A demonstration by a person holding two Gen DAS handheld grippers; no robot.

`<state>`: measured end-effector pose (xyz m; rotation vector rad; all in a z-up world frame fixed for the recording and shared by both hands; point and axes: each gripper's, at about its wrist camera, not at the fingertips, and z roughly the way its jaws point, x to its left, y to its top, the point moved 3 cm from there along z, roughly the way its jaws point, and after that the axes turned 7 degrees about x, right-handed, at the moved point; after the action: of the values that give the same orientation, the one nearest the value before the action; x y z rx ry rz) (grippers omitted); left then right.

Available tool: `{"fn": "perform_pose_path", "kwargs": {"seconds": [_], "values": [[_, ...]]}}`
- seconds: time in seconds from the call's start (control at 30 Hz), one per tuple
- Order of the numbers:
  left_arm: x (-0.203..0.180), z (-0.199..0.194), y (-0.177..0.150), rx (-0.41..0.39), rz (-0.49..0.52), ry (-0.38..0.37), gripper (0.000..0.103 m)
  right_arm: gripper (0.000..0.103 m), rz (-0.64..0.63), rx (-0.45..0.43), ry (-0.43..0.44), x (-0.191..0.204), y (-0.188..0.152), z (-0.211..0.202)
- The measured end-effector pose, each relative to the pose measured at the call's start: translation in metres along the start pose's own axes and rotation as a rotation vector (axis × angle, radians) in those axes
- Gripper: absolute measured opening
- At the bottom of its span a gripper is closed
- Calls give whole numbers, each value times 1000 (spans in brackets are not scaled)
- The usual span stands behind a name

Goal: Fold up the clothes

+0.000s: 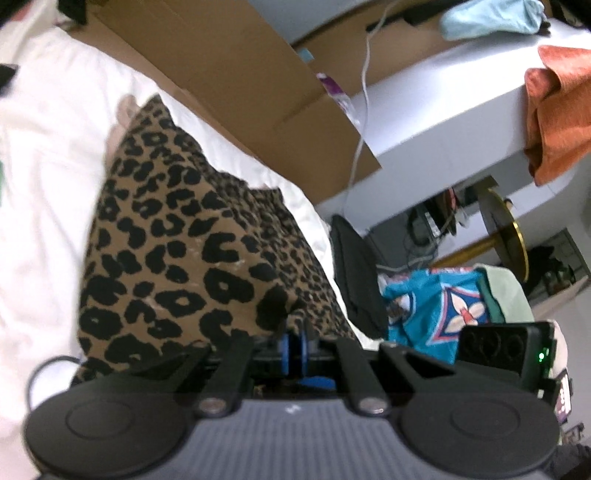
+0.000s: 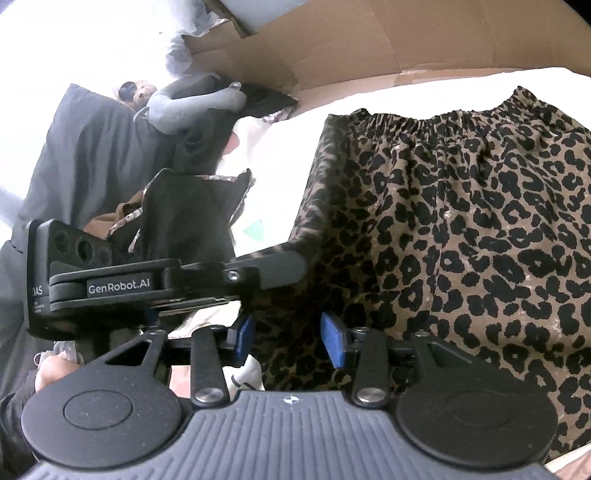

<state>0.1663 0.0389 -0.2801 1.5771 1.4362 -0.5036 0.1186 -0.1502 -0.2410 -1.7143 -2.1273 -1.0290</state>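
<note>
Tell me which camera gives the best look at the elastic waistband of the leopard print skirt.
The right wrist view. There the gathered waistband runs in full across the top of the leopard print skirt, against the white bedding. The left wrist view shows only the skirt's bunched, blurred fabric; no waistband can be made out.

Tan skirt (image 2: 461, 221) with black leopard spots, white sheet (image 1: 40, 192), brown cardboard (image 1: 229, 70), orange cloth (image 1: 557, 110), pale blue cloth (image 1: 487, 18), turquoise patterned fabric (image 1: 436, 306), blue gripper pads (image 2: 332, 338), grey pillow (image 2: 85, 155).
</note>
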Motion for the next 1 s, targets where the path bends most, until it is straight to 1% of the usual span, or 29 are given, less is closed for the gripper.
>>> {"fn": "perform_pose_path", "kwargs": {"seconds": [0.1,0.17,0.3,0.37,0.53,0.57,0.6,0.7,0.83,0.93,1.0], "values": [[-4,10,0,29,5,-14,7,51,-1,-1,5,-1,-2,1],[-3,16,0,41,-13,-28,9,55,-7,-3,8,0,-2,1],[1,27,0,60,-57,-59,14,56,-12,2,-9,-4,-2,2],[4,34,0,78,-79,-66,20,56,5,7,-12,-10,-3,3],[7,53,2,135,-92,-85,21,56,61,20,-21,-29,-8,13],[7,57,2,146,-95,-89,24,56,72,22,-23,-33,-9,15],[7,61,3,158,-98,-93,24,56,83,23,-24,-37,-10,18],[11,69,5,180,-95,-64,24,56,131,25,-23,-49,-12,24],[15,58,14,144,-112,-75,25,56,224,27,-37,-69,-14,31],[21,39,20,107,-99,-33,26,56,253,16,-39,-77,-13,27],[26,27,23,83,-93,-5,26,56,260,-16,-49,-82,-8,18]]}}
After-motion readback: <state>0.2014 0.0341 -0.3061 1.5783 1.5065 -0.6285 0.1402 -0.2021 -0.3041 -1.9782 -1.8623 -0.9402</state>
